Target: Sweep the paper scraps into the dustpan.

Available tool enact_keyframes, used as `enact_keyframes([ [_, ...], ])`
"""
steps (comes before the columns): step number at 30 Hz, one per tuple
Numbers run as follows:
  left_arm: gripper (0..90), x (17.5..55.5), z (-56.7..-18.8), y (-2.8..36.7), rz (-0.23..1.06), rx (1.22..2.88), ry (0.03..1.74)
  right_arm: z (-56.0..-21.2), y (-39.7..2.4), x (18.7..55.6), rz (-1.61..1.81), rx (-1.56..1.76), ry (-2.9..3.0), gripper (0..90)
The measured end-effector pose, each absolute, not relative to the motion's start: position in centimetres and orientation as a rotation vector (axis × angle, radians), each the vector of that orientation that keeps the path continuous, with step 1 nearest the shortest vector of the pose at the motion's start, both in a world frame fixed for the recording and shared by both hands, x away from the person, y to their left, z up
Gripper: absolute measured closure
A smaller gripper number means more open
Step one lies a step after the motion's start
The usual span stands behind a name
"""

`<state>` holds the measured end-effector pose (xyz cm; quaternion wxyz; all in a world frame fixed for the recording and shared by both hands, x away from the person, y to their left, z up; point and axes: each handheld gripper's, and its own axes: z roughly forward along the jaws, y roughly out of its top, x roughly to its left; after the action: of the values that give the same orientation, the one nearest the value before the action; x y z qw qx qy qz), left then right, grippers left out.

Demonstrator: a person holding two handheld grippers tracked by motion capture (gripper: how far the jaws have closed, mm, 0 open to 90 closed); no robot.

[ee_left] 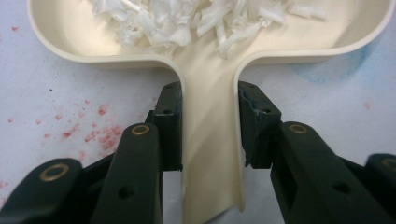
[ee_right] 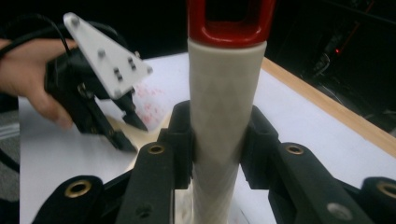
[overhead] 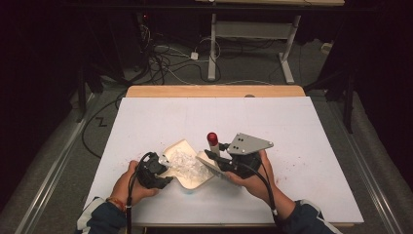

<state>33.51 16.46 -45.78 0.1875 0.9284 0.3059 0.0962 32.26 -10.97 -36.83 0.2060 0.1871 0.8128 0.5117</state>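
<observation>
We held a gripper in each hand over the white table (overhead: 302, 146). Our left gripper (overhead: 155, 171) was clamped on the handle of a cream dustpan (overhead: 187, 165). In the left gripper view, the two black pads (ee_left: 170, 116) pressed on both sides of the handle of the dustpan (ee_left: 212, 140), one on each side. The dustpan lay flat on the table, near our edge and a bit left of the middle. Inside it sat a heap of white shreds (overhead: 182, 161). In the left gripper view the white shreds (ee_left: 187, 21) lay in the wide part of the pan, away from the handle.

Our right gripper (overhead: 214, 157) was clamped on a brush (overhead: 213, 141) with a cream handle and a red end. In the right gripper view, the brush (ee_right: 226, 107) handle stood straight up between the jaws, and the pads squeezed it from both sides. The red end had a hole in it. In the high view the red end pointed up and away from us, and the low end of the brush met the right side of the dustpan.

The table had small red specks (ee_left: 100, 130) on it, near the dustpan. The right gripper view also showed our left gripper (ee_right: 93, 93) with its grey plate, well off to the side.
</observation>
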Motion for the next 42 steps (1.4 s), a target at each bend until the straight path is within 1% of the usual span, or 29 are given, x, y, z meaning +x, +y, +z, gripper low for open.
enact_keyframes([
  [5, 63.2, 33.5, -45.9, 16.6, 0.258, 2.606, 0.863, -36.0, -10.8, 32.3, 1.47, 0.506, 2.238, 69.9],
  [14, 63.3, 33.5, -45.9, 16.5, 0.253, 2.606, 0.877, -35.3, -12.2, 33.4, 1.478, 0.549, 2.146, 69.9],
  [22, 63.2, 33.5, -45.9, 16.6, 0.248, 2.597, 0.881, -36.5, -13.3, 36.0, 1.408, 0.603, 2.053, 69.9],
  [26, 63.2, 33.5, -45.9, 16.5, 0.249, 2.596, 0.883, -37.7, -13.4, 36.8, 1.349, 0.621, 2.024, 69.9],
  [28, 63.2, 33.5, -45.9, 16.5, 0.246, 2.596, 0.884, -38.2, -13.4, 37.2, 1.372, 0.627, 2.033, 69.9],
  [33, 63.2, 33.5, -45.9, 16.6, 0.241, 2.597, 0.885, -38.7, -12.4, 37.4, 1.42, 0.63, 2.054, 70.0],
  [42, 63.3, 33.8, -45.9, 16.8, 0.213, 2.589, 0.887, -38.8, -9.2, 35.8, 1.528, 0.556, 2.136, 70.0],
])
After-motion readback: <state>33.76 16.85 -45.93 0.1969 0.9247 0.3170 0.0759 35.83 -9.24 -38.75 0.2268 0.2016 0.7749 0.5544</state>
